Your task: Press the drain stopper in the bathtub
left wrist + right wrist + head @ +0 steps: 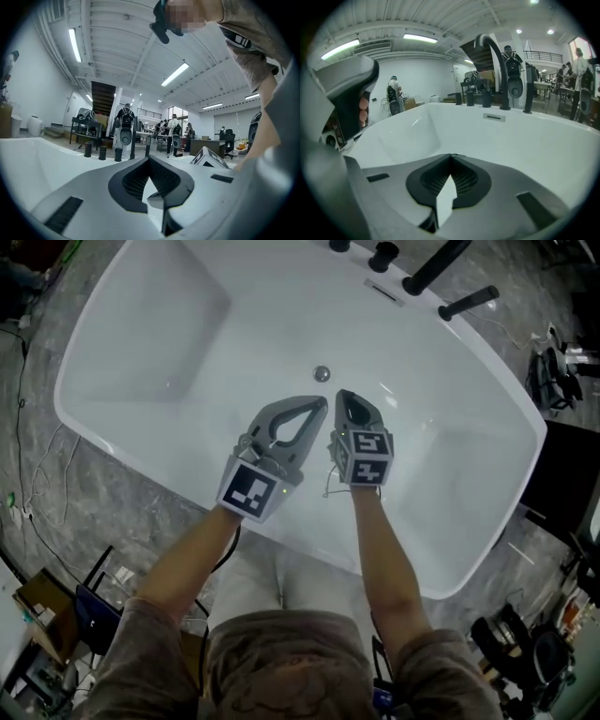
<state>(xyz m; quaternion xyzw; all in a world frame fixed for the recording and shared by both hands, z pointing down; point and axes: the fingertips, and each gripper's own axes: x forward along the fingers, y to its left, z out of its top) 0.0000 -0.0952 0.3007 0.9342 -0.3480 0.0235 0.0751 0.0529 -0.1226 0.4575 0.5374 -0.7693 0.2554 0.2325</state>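
Hovering side by side over the white bathtub (141, 334), the left claw (320, 402) and the right claw (340, 394) each have their jaws pinched together on nothing. Just past their tips at twelve o'clock, the round drain stopper (322, 373) sits on the tub floor, apart from both. Dark faucet fittings (436, 263) stand on the far rim at one o'clock.

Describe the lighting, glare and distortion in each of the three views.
Head view: even light, only faint highlights on the white bathtub; the drain stopper is small but sharp. Left gripper view: strong fisheye with a dark round border, and bright ceiling tube lights that glare slightly. Right gripper view: same fisheye and border; the bathtub is evenly lit, without hard shadows.
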